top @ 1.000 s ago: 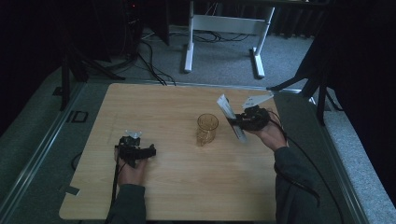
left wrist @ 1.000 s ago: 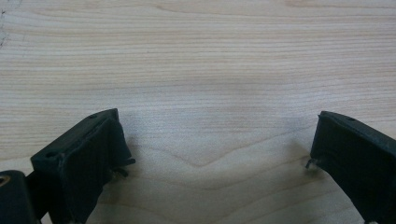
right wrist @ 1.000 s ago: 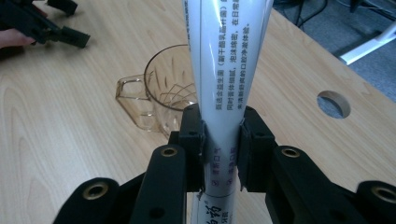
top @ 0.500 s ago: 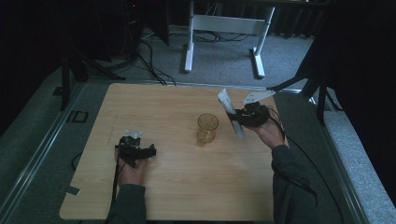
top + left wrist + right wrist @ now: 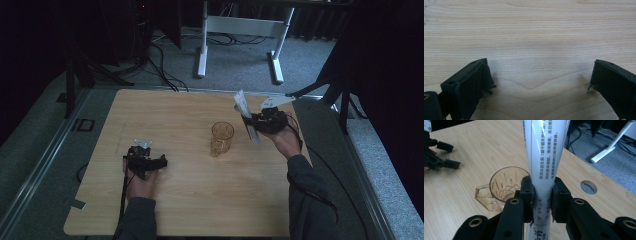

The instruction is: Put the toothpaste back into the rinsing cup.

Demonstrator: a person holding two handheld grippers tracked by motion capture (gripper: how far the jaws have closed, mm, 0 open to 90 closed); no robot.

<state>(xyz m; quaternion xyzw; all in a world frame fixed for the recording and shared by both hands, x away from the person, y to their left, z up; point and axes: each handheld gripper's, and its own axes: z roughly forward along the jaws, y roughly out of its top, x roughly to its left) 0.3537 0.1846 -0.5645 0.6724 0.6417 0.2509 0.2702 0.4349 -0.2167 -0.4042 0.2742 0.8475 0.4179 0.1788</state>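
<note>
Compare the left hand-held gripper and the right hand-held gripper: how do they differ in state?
The left hand-held gripper has its jaws wide apart with nothing between them; the right hand-held gripper is clamped on a white tube. The left one sits low over the bare table; the right one is beside the glass mug.

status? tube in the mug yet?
Done: right tongs are clamped on the white tube. In hand: tube held tilted beside the amber glass mug, above the table. Left: getting it into the mug, which looks empty. Left tongs are open, idle.
</note>
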